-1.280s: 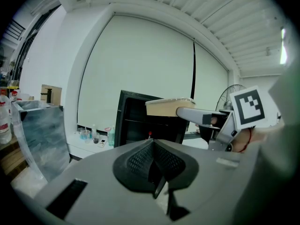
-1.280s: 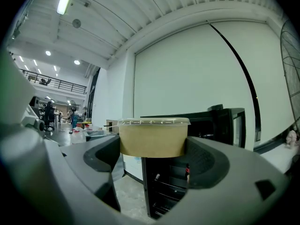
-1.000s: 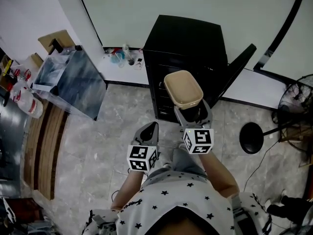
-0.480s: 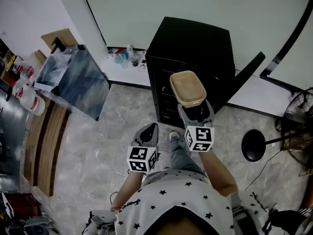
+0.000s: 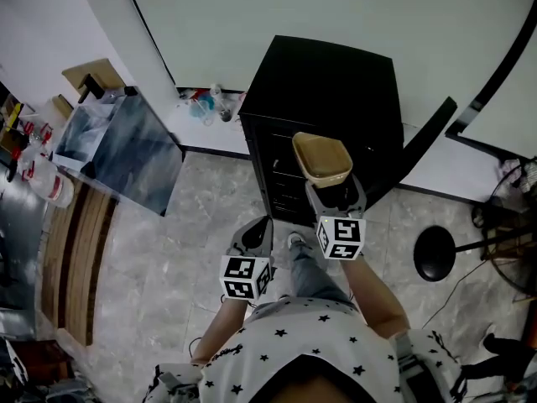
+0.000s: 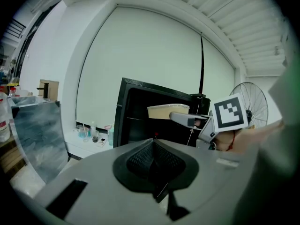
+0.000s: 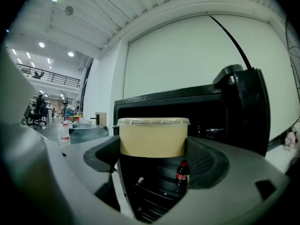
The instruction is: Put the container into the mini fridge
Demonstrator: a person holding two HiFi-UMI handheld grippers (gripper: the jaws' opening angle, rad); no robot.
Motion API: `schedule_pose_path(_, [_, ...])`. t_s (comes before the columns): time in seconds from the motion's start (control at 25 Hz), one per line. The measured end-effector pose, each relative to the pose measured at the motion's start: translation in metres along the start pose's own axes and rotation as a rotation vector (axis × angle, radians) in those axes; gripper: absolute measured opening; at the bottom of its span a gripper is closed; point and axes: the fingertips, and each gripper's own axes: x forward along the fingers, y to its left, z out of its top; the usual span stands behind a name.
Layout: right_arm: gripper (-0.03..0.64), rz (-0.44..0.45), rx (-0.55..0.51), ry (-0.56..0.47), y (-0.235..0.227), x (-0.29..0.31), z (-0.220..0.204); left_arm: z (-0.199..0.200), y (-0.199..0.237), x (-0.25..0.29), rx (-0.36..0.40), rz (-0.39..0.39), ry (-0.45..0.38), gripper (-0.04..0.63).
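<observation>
The container [image 5: 320,159] is a beige tub with a clear lid. My right gripper [image 5: 332,193] is shut on it and holds it level at the mouth of the black mini fridge [image 5: 327,99], whose door [image 5: 419,141] stands open to the right. In the right gripper view the container [image 7: 152,136] fills the space between the jaws, with the fridge's dark inside [image 7: 154,182] behind and a small cola bottle [image 7: 182,173] on a lower shelf. My left gripper [image 5: 252,235] is shut and holds nothing, low and left of the fridge front. The left gripper view shows the container [image 6: 167,111] and the right gripper [image 6: 192,120].
A glass-topped table [image 5: 117,145] stands to the left on the marble floor. Bottles and cups [image 5: 205,102] sit on a white ledge by the wall. A fan [image 5: 512,225] and its round base [image 5: 434,256] stand at the right.
The right gripper has carried the container forward, closer to the fridge opening. The left gripper has barely moved.
</observation>
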Motion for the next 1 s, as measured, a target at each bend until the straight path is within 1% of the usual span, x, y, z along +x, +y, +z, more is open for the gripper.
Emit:
schedule_pose_path(0.4, [0.436,-0.012,0.019,0.034,-0.014,0.025,-0.015,-0.001,0.008,0.023,-0.003,0.002,0.018,0.012])
schedule_pose_path(0.64, [0.436,-0.021,0.036,0.058,-0.019,0.036,-0.023,-0.004,0.009,0.028,-0.006,0.001,0.034,0.012])
schedule_pose_path(1.0, [0.436,-0.029,0.037,0.066,-0.022,0.055,-0.028,-0.004,0.018,0.034,-0.009,0.006,0.042,0.012])
